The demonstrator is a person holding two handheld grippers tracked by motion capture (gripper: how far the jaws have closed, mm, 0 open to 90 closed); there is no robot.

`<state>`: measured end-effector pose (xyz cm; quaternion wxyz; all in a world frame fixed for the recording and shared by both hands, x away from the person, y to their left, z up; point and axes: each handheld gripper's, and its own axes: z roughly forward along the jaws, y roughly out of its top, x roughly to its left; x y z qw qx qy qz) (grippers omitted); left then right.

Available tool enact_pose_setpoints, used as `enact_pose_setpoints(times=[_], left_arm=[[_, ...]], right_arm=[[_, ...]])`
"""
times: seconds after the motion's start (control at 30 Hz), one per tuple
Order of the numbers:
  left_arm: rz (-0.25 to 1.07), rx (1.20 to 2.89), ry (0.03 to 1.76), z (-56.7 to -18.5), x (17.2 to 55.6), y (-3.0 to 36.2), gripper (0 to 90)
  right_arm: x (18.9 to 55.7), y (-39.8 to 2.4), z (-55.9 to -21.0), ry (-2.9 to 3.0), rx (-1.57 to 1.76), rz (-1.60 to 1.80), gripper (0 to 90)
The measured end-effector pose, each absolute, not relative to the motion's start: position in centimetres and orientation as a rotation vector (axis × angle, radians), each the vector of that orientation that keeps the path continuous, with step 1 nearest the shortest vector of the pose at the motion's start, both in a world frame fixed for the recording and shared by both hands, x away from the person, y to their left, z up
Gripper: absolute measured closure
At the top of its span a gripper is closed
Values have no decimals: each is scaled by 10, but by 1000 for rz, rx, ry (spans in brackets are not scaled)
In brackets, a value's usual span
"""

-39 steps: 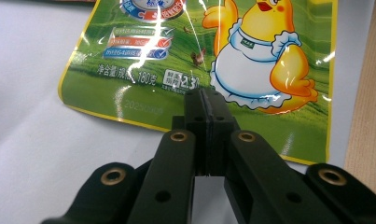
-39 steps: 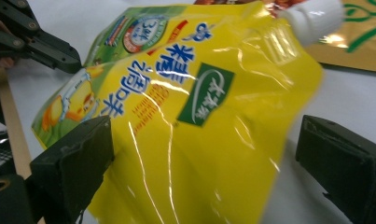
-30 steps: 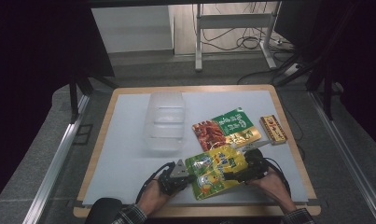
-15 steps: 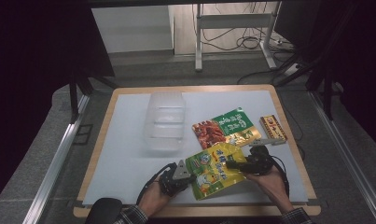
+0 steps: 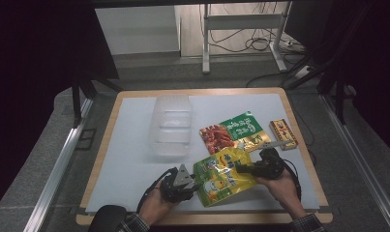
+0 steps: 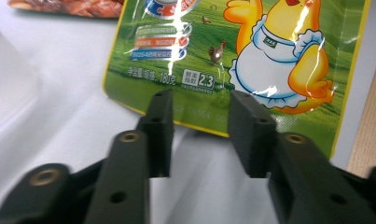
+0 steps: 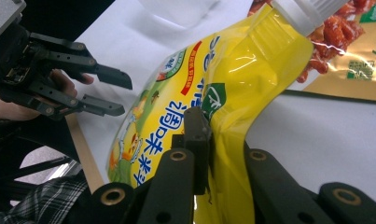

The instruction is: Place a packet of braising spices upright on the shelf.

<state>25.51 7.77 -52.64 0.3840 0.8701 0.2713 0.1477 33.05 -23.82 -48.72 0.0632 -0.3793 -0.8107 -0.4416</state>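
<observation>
Yellow-green spouted pouch (image 5: pixel 221 175), lower centre of the high view: soft, glossy, slippery, best pinched at a flat edge; right gripper (image 5: pixel 245 168) clamped on it, left gripper (image 5: pixel 195 186) jaws just parted, free.

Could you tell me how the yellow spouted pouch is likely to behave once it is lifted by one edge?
The pouch will probably flop: in the right gripper view its film already buckles where the right gripper pinches it. Its glossy, glaring surface suggests it could slip from a light grip. The left gripper stands open just short of its bottom edge, so the free end would likely sag.
</observation>
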Motion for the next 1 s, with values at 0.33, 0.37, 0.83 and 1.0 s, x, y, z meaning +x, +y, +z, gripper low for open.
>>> enact_pose_setpoints(times=[0.33,0.37,0.83,1.0], left_arm=[[441,2183,688,-523,250,83,321],[445,2179,694,-523,250,84,290],[451,2162,744,-525,249,88,107],[467,2155,749,-524,248,89,80]], right_arm=[[334,-245,-472,-2417,-1152,-1384,868],[334,-245,-471,-2418,-1149,-1396,868],[338,-247,-444,-2391,-1105,-1490,871],[339,-249,-437,-2406,-1113,-1507,874]])
